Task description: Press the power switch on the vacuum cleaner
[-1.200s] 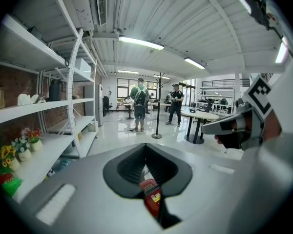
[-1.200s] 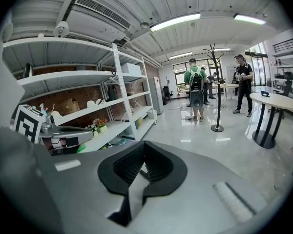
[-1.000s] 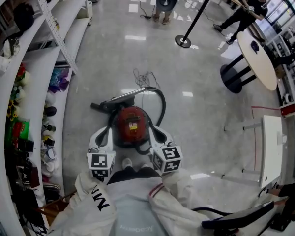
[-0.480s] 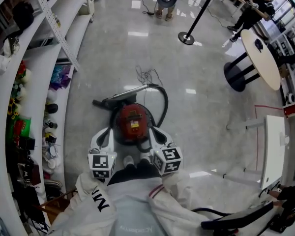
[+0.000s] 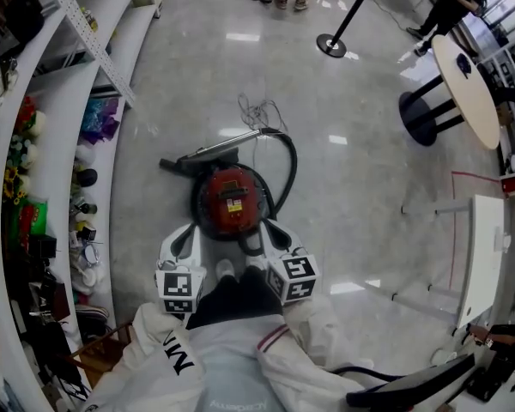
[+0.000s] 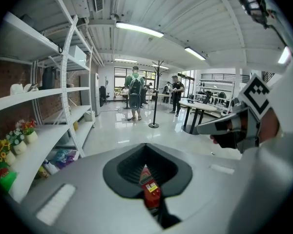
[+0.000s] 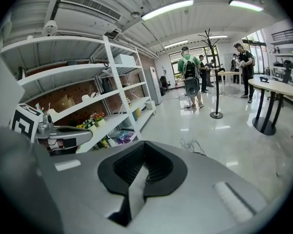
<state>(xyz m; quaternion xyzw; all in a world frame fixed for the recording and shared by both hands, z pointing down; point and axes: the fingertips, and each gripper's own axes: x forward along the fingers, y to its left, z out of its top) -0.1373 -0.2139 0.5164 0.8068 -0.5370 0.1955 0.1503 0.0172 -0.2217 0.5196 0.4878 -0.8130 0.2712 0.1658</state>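
The vacuum [image 5: 230, 204] sits on the floor between the left gripper [image 5: 185, 233] and right gripper [image 5: 273, 230]. Both jaws are all but closed, holding nothing. The switch is probably on its red top; press straight down with one closed tip.

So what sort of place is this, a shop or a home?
Probably a lab or showroom-style workspace, not a home: long white shelves stocked with household goods, a round table and a barrier post on a polished floor, several people standing about.
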